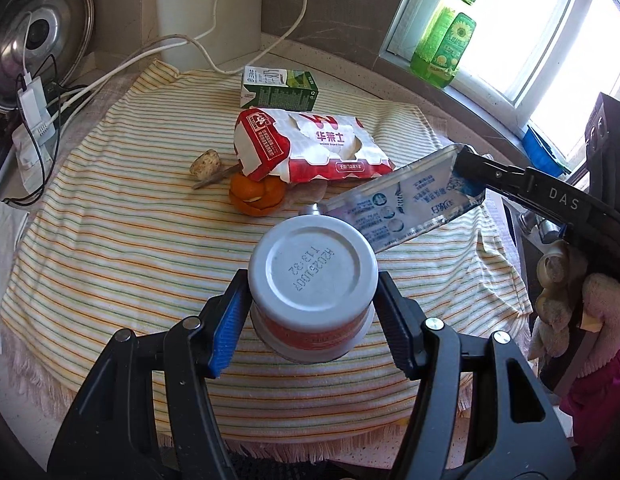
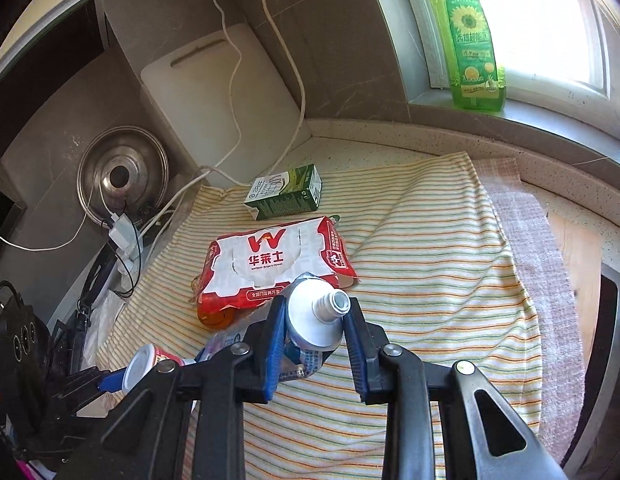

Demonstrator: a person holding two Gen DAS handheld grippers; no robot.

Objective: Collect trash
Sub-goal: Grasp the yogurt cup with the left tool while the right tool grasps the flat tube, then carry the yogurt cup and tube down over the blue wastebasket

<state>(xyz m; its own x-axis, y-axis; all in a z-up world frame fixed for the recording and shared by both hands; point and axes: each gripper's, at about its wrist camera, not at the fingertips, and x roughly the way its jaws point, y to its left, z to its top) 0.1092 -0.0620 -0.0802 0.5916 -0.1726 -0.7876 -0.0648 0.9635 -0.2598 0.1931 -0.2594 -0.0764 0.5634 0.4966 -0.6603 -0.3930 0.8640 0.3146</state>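
The left gripper (image 1: 312, 300) pinches an upturned cup (image 1: 313, 276) and the right gripper (image 2: 312, 322) a squashy toothpaste tube (image 2: 316, 320), either of which might slip loose over the counter (image 2: 410, 136).

One can (image 1: 313, 276), one tube (image 1: 402, 210), two cartons (image 1: 279, 89).

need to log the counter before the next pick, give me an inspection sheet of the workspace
Surface: yellow striped cloth spread over a speckled stone counter.
Job's things: green milk carton, red-and-white paper burger wrapper, orange peel and a small brown scrap lie on the cloth.
Clutter: green dish-soap bottle on the sill; steel pot lid leaning on the wall.
Grippers: left hand-held gripper shut on an upturned white-bottomed red cup; right hand-held gripper shut on a white-and-blue squeeze tube.
Cables: white cords run to a power strip.
Surroundings: window, white cutting board.
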